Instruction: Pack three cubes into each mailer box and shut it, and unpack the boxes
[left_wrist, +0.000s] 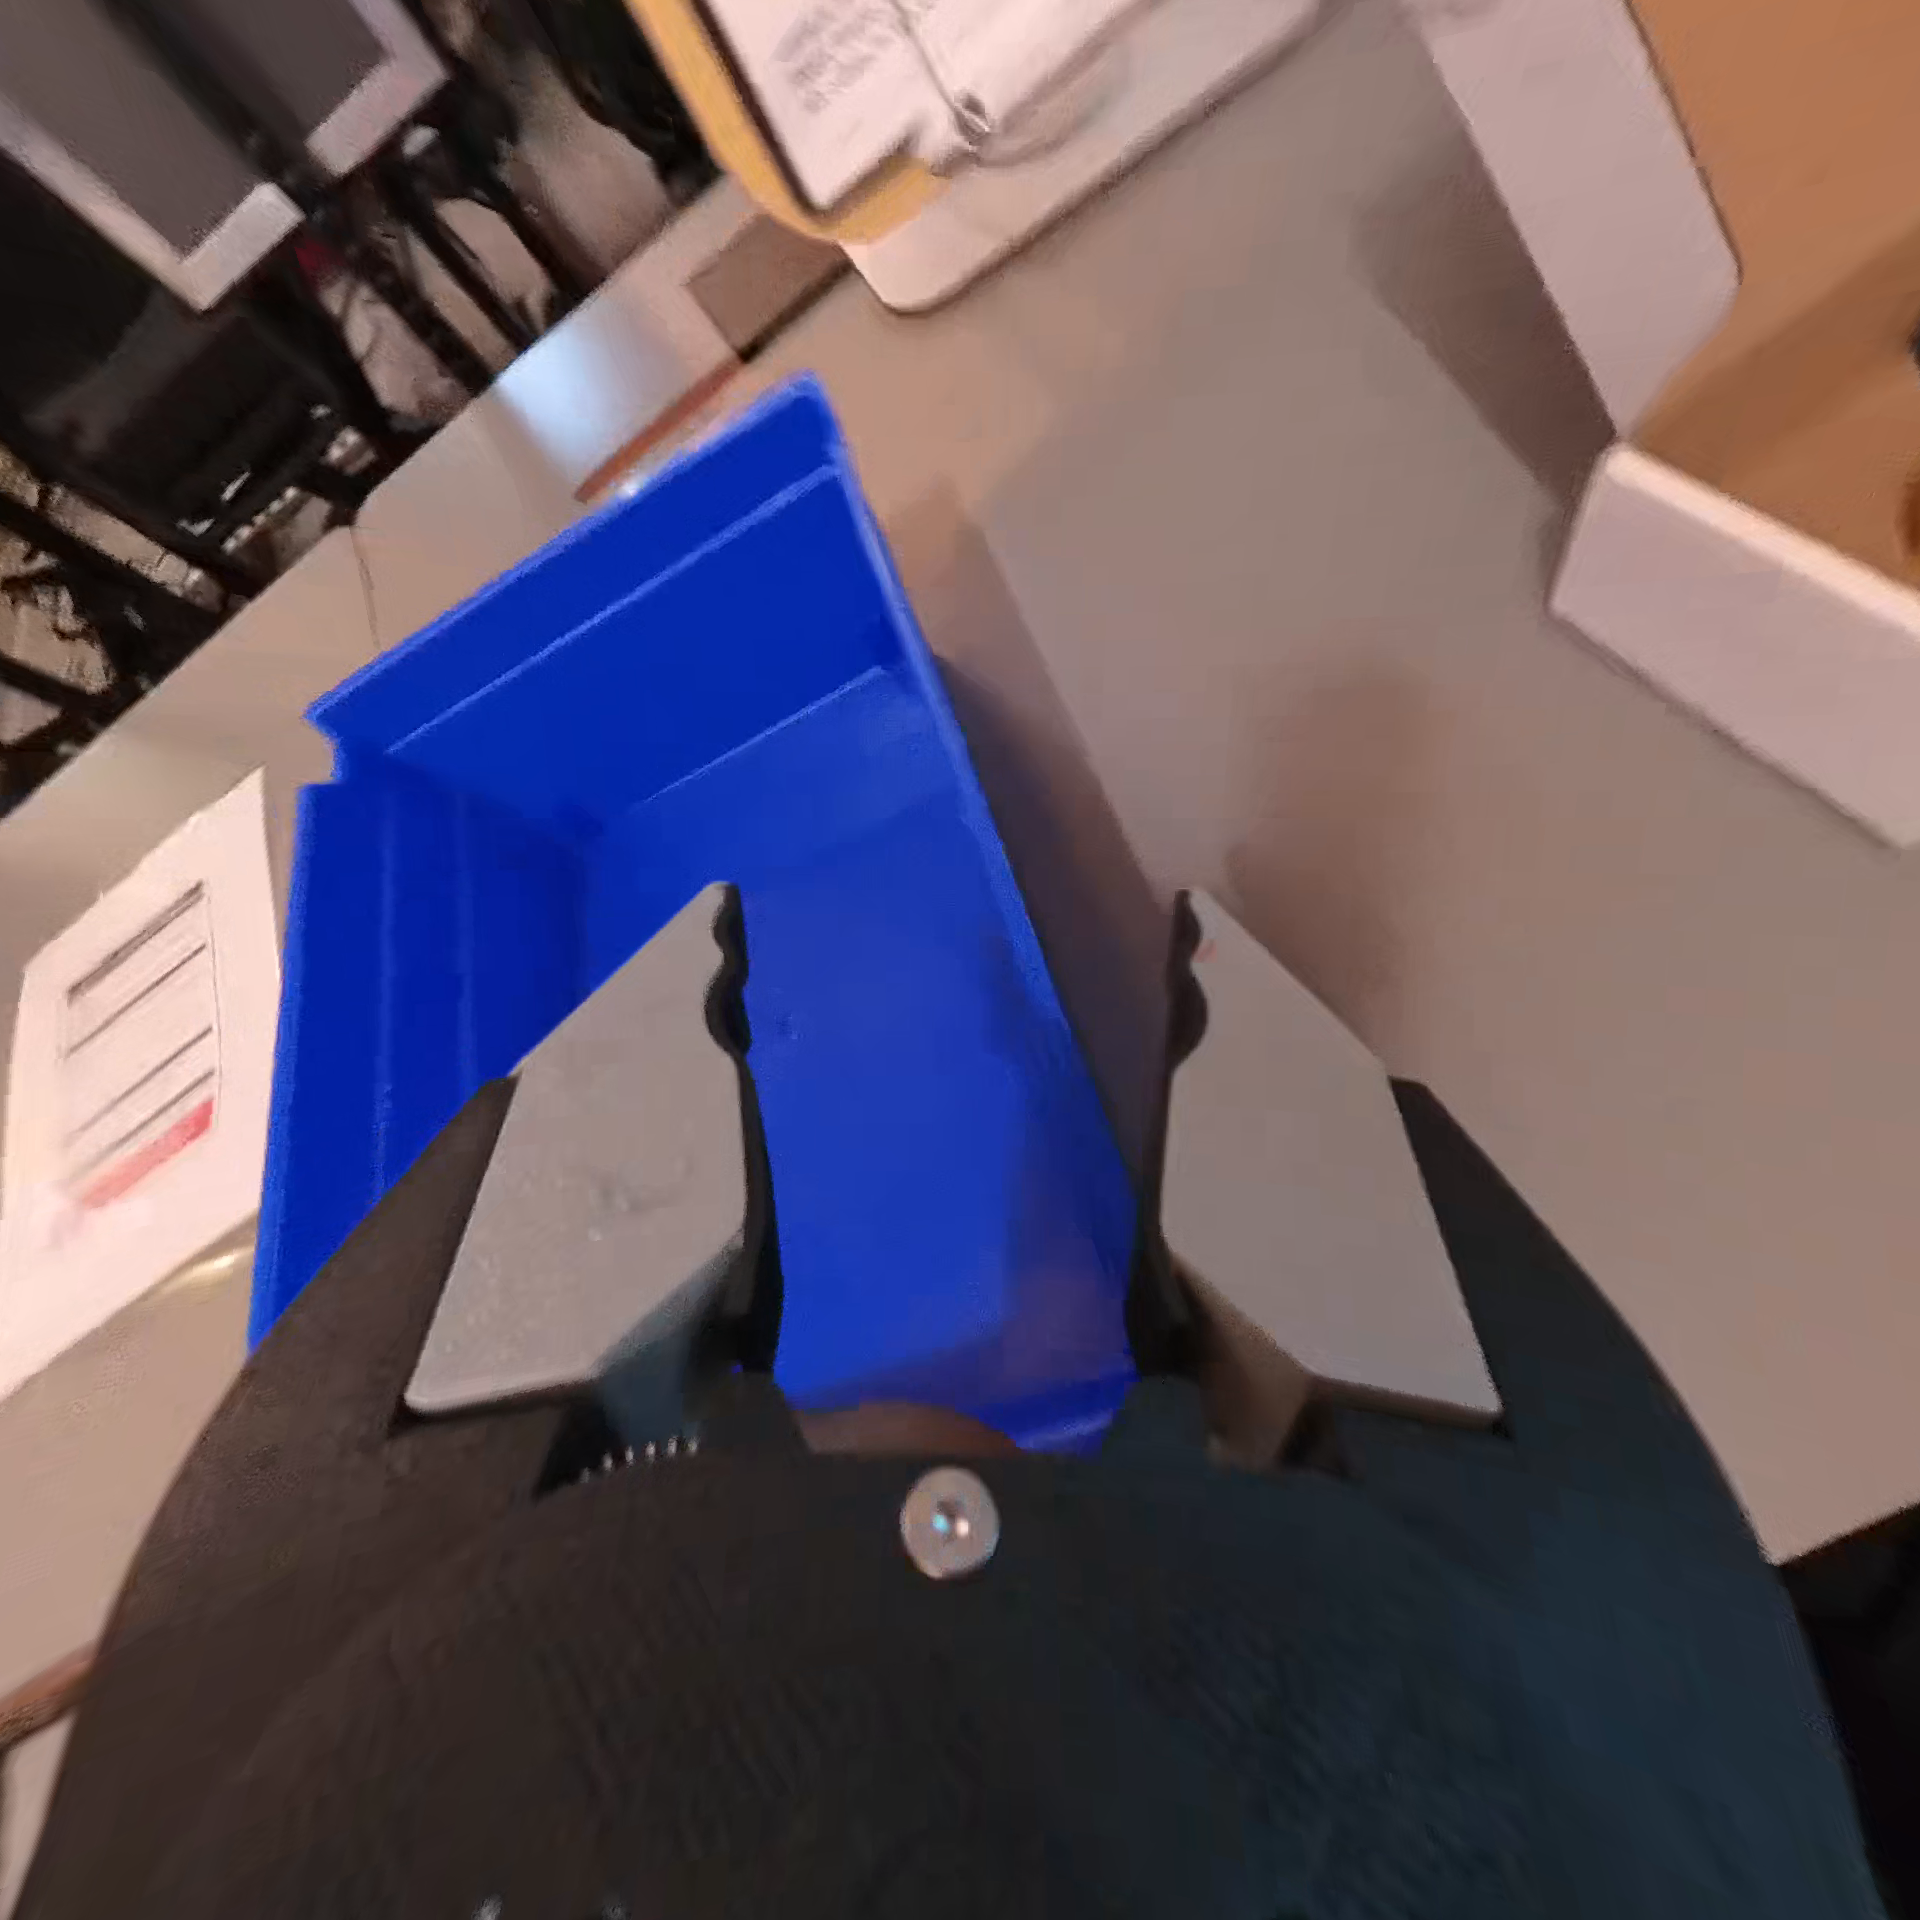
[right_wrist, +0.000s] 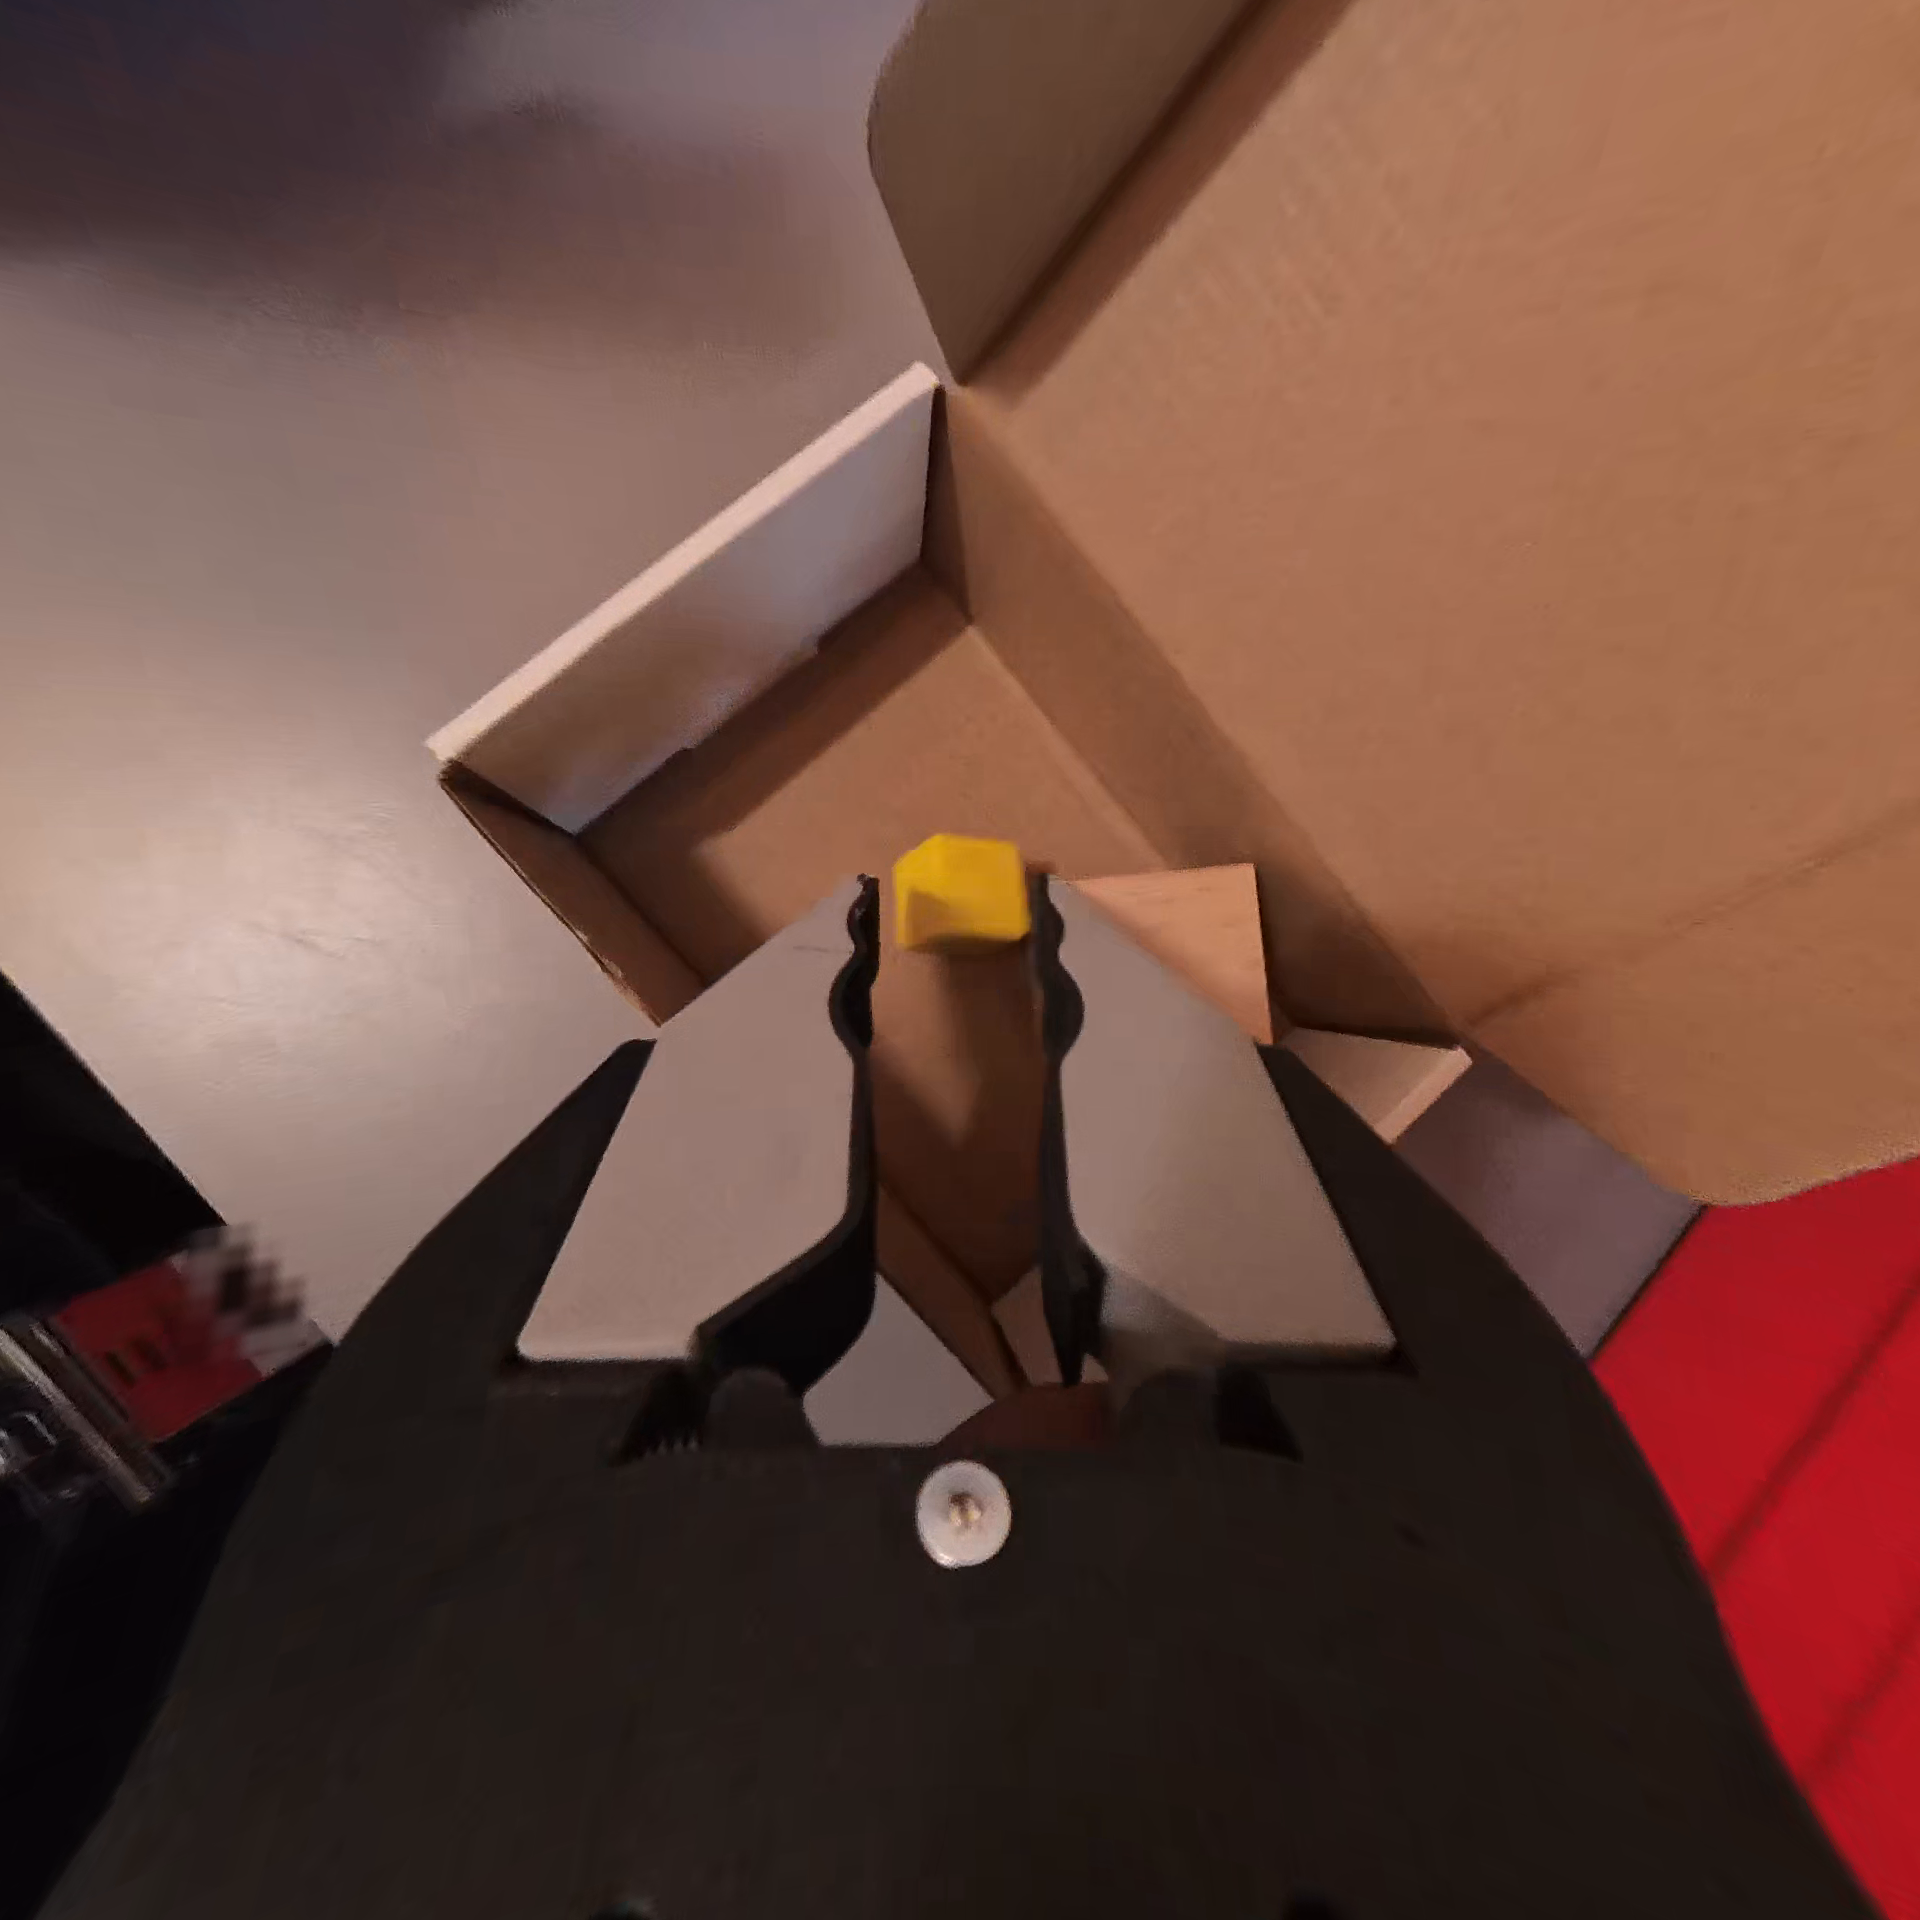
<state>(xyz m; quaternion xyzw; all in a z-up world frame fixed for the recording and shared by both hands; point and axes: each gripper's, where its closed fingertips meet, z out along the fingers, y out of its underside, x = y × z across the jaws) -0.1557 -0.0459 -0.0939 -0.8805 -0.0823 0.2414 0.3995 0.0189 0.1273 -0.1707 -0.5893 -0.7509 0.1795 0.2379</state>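
Note:
In the right wrist view my right gripper (right_wrist: 951, 896) is shut on a small yellow cube (right_wrist: 961, 894), held at the very fingertips over the inside of an open mailer box (right_wrist: 707, 644). The box is white outside and brown inside, and its lid (right_wrist: 1455, 520) stands up on the right. A plain wooden cube (right_wrist: 1174, 935) lies in the box just right of my fingers. In the left wrist view my left gripper (left_wrist: 956, 904) is open and empty above a blue plastic bin (left_wrist: 623, 665); no cube shows in the bin.
A white mailer box (left_wrist: 1745, 665) with a raised brown lid stands right of the bin. A printed sheet (left_wrist: 135, 1039) lies left of the bin. Another white box (left_wrist: 935, 135) sits at the table's far edge. A red surface (right_wrist: 1766, 1455) lies right of the box.

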